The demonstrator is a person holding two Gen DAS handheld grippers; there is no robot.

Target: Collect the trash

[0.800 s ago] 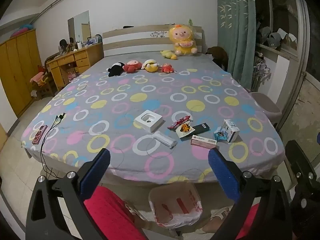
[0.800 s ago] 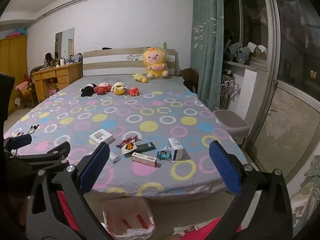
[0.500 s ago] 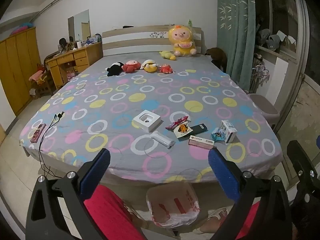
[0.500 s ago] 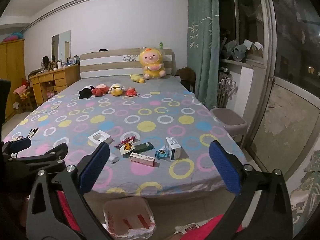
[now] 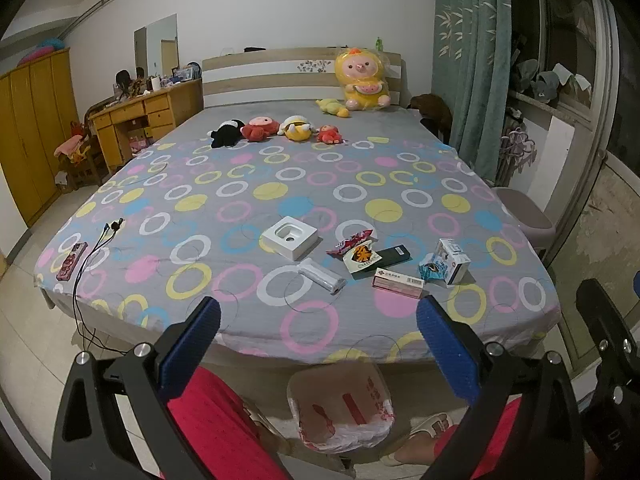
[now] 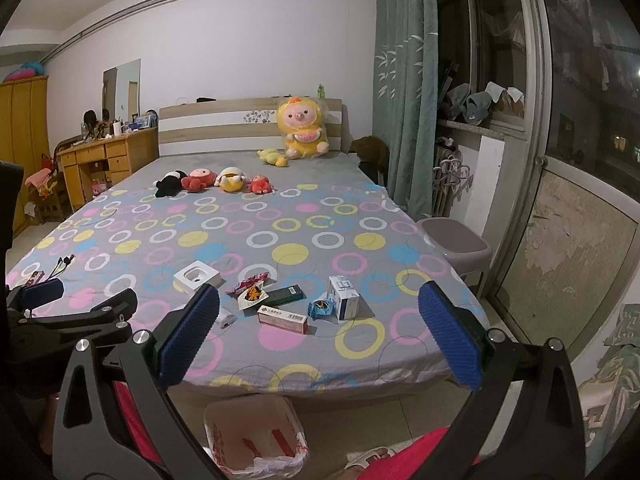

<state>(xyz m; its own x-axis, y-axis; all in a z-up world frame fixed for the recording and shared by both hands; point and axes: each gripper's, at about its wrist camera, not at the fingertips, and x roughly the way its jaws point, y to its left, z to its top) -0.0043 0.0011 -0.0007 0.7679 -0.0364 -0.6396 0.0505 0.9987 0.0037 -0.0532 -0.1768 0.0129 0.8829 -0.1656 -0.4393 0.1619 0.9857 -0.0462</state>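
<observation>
Trash lies near the foot of the bed: a square white box (image 5: pixel 290 237), a white roll (image 5: pixel 321 276), a red wrapper (image 5: pixel 349 241), a snack packet (image 5: pixel 361 259), a black box (image 5: pixel 394 254), a pink carton (image 5: pixel 398 282), a blue wrapper (image 5: pixel 431 271) and a small white box (image 5: pixel 452 260). On the floor below stands a bin lined with a white bag (image 5: pixel 342 406). My left gripper (image 5: pixel 318 344) hovers open over the bed's foot edge, nothing between its fingers. My right gripper (image 6: pixel 318 340) is open too, short of the pink carton (image 6: pixel 282 319) and the small white box (image 6: pixel 344 297).
Plush toys (image 5: pixel 276 130) and a big yellow doll (image 5: pixel 362 82) sit toward the headboard. A phone (image 5: pixel 71 261) and cable (image 5: pixel 96 240) lie at the bed's left edge. A grey stool (image 6: pixel 460 248) stands right of the bed. Red-clad legs and sandalled feet are below.
Both views have drifted slightly back and up, so the bed and trash sit a little lower and smaller. Both grippers stay wide open.
</observation>
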